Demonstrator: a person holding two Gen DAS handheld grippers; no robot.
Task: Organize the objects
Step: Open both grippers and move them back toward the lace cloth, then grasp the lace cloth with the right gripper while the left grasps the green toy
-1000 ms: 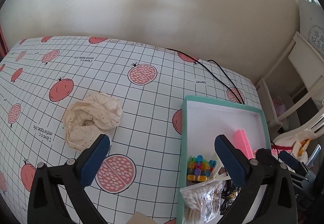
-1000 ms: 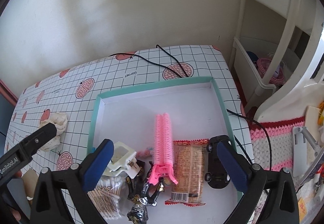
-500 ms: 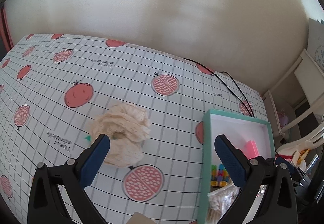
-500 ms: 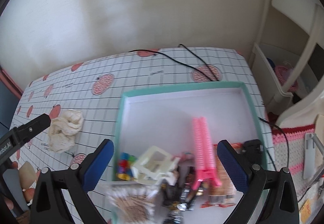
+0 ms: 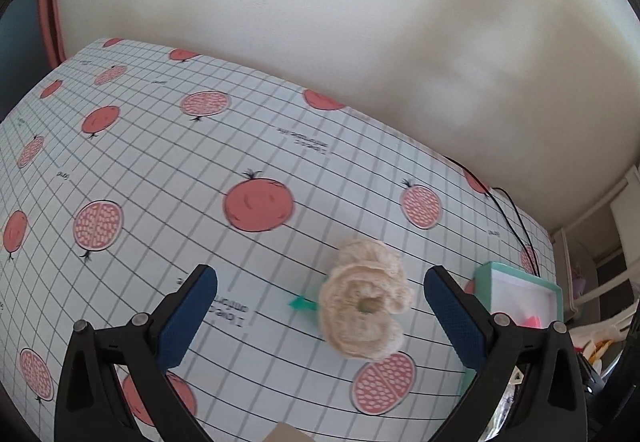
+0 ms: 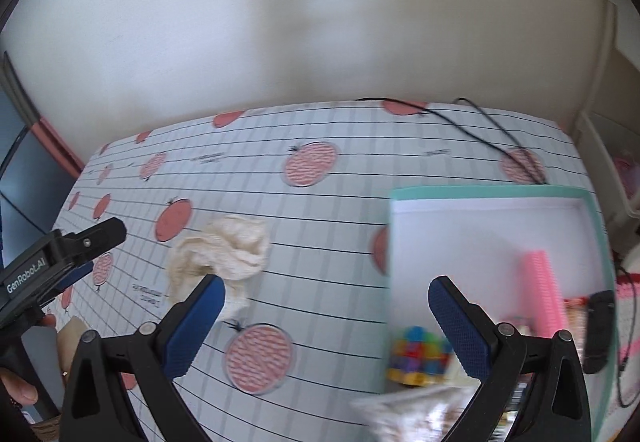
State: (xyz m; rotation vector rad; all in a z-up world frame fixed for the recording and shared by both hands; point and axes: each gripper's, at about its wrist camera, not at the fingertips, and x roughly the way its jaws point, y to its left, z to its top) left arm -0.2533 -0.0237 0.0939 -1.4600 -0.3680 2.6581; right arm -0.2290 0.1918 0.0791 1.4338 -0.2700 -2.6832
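A cream crocheted scrunchie (image 5: 366, 308) lies on the pomegranate-print tablecloth (image 5: 168, 178), just ahead of my left gripper (image 5: 320, 312), whose blue pads stand wide open around it without touching. A small green tip (image 5: 302, 303) pokes out at the scrunchie's left. In the right wrist view the scrunchie (image 6: 224, 252) sits left of the teal-rimmed box (image 6: 492, 193). That box holds a pink comb (image 6: 546, 292), a colourful bead toy (image 6: 418, 356) and a black object (image 6: 598, 326). My right gripper (image 6: 326, 322) is open and empty above the box's left edge.
A black cable (image 6: 484, 122) runs across the table's far right corner. The wall rises right behind the table. White shelving (image 6: 612, 158) stands to the right. The left gripper's body (image 6: 52, 262) and a hand (image 6: 18, 388) show at the right view's left edge.
Both grippers have swung left: the scrunchie now sits between my left fingers' line, and the box has slid to the right of both views. The right view is motion-blurred.
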